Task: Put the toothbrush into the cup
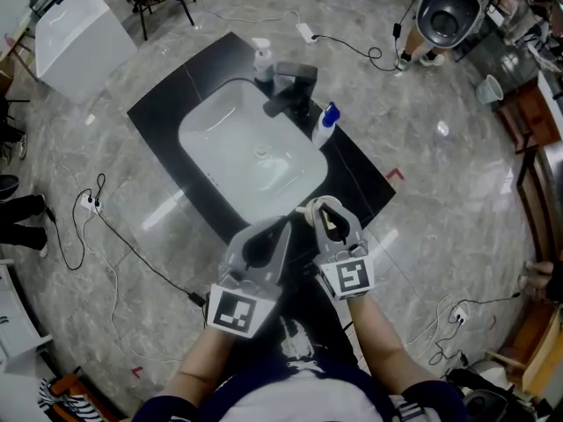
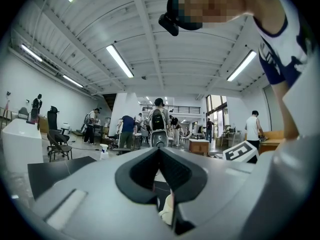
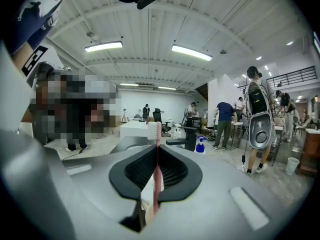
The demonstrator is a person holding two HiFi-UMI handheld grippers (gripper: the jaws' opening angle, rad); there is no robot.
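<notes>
My right gripper [image 1: 324, 204] [image 3: 156, 146] is shut on a toothbrush [image 3: 156, 174] with a pink handle. The toothbrush stands upright between the pads, and its white bristle head [image 3: 154, 130] sticks out past the tips. My left gripper [image 1: 283, 224] [image 2: 159, 149] is shut, and I see nothing between its tips. Both grippers hover side by side over the front edge of the black counter [image 1: 167, 104], just below the white sink [image 1: 204, 117]. A cream curved edge [image 1: 310, 207] shows by the right gripper's tip. I cannot tell whether it is the cup.
A black faucet [image 1: 295, 86] stands behind the sink, with a white pump bottle [image 1: 262, 60] to its left and a blue-capped bottle [image 1: 325, 123] to its right. Cables [image 1: 114, 236] trail over the marble floor. A white box [image 1: 79, 33] stands far left. People stand in the background.
</notes>
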